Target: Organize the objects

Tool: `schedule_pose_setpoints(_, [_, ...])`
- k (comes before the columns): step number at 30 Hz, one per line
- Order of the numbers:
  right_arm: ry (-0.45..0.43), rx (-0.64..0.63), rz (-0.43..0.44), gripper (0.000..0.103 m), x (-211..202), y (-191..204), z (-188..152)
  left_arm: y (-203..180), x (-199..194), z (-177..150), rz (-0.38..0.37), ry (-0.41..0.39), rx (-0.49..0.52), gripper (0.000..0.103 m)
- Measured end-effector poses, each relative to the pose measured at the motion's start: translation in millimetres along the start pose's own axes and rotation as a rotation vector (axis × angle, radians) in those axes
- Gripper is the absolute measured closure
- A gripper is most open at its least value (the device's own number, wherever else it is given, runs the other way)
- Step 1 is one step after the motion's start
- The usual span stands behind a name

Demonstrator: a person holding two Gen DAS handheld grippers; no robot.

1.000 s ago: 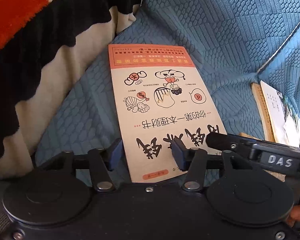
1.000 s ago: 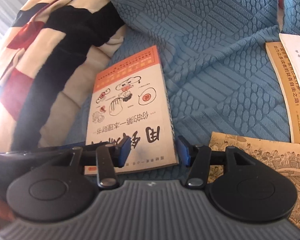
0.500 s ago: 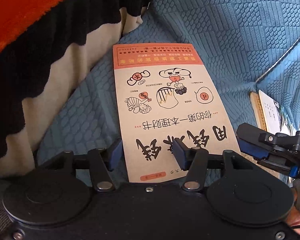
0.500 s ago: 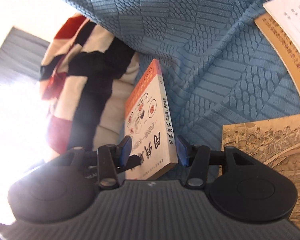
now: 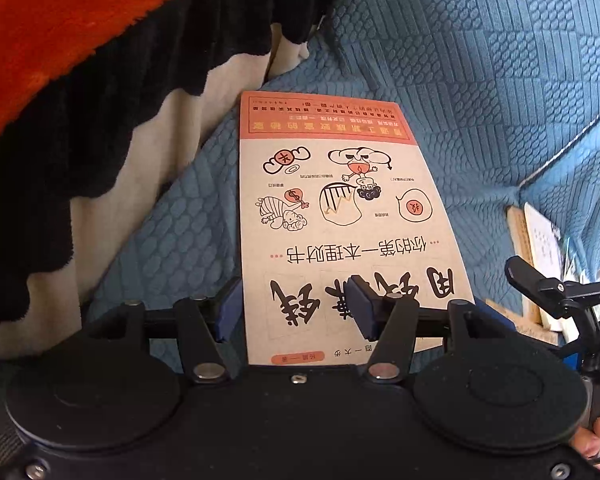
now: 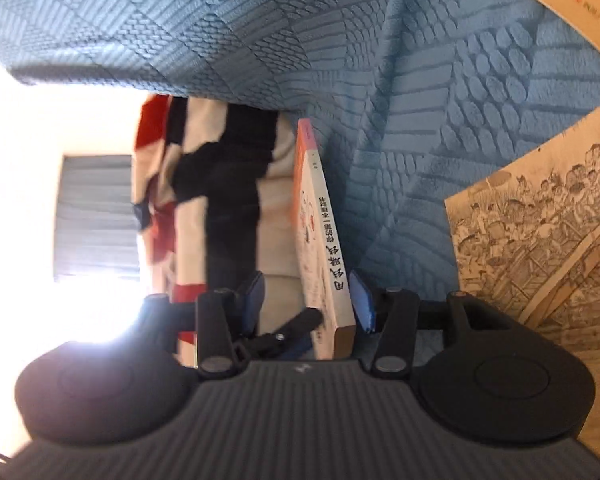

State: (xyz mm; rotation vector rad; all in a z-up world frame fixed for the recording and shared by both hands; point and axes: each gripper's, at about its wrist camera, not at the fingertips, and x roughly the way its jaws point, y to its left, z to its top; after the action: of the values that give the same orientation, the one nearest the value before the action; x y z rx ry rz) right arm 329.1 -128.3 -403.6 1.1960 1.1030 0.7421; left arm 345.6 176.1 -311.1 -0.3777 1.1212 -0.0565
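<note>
A cream paperback book with an orange band and cartoon drawings (image 5: 340,216) lies flat on a blue quilted sofa cushion (image 5: 480,80), its long axis running away from the left-wrist camera, the orange band at the far end and the bold black title at the near end, printed upside down to that view. A fleece blanket in red, black and cream (image 5: 80,100) is heaped just beside its left edge. The left gripper (image 5: 294,308) points steeply down over the near end, its fingers apart with one pad beside the book's left edge and the other above the cover, clamping nothing. The right gripper (image 6: 308,304) comes in rolled on its side at the book's near right corner, so the spine reads as an upright strip between its fingers (image 6: 362,302); they stand apart, one pad just beside the spine, with no grip visible yet. The rolled approach looks chosen to pinch the thin book by its edge. A tan book with a crowd engraving (image 6: 540,248) lies near on the right.
</note>
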Motion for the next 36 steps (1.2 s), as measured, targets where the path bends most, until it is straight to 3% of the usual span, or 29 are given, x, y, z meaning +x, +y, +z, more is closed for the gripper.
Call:
schedule_pose_setpoints(9, [0.167, -0.110, -0.059, 0.059, 48, 17, -5, 5, -1, -3, -0.040, -0.004, -0.033, 0.049])
schedule_pose_setpoints(11, [0.171, -0.123, -0.078, 0.068, 55, 19, -7, 8, -3, -3, -0.051, -0.005, -0.046, 0.049])
schedule_pose_setpoints(13, [0.155, -0.138, -0.125, 0.085, 58, 22, -8, 10, -3, -2, -0.054, -0.004, -0.061, 0.051])
schedule_pose_setpoints(14, [0.145, -0.147, -0.146, 0.087, 58, 23, -9, 11, -3, -2, -0.062, -0.003, -0.071, 0.052])
schedule_pose_setpoints(21, [0.099, -0.219, -0.170, 0.088, 54, 50, -12, 39, -6, 2, -0.231, 0.007, -0.253, 0.046])
schedule_pose_setpoints(25, [0.086, -0.224, -0.153, 0.088, 51, 63, -13, 52, -9, 4, -0.330, 0.037, -0.346, 0.034])
schedule_pose_setpoints(32, [0.046, -0.176, -0.135, 0.087, 38, 67, -13, 69, 5, 1, -0.451, 0.154, -0.533, 0.027])
schedule_pose_setpoints(36, [0.038, -0.161, -0.125, 0.087, 28, 67, -15, 69, 8, 1, -0.482, 0.177, -0.547, 0.026])
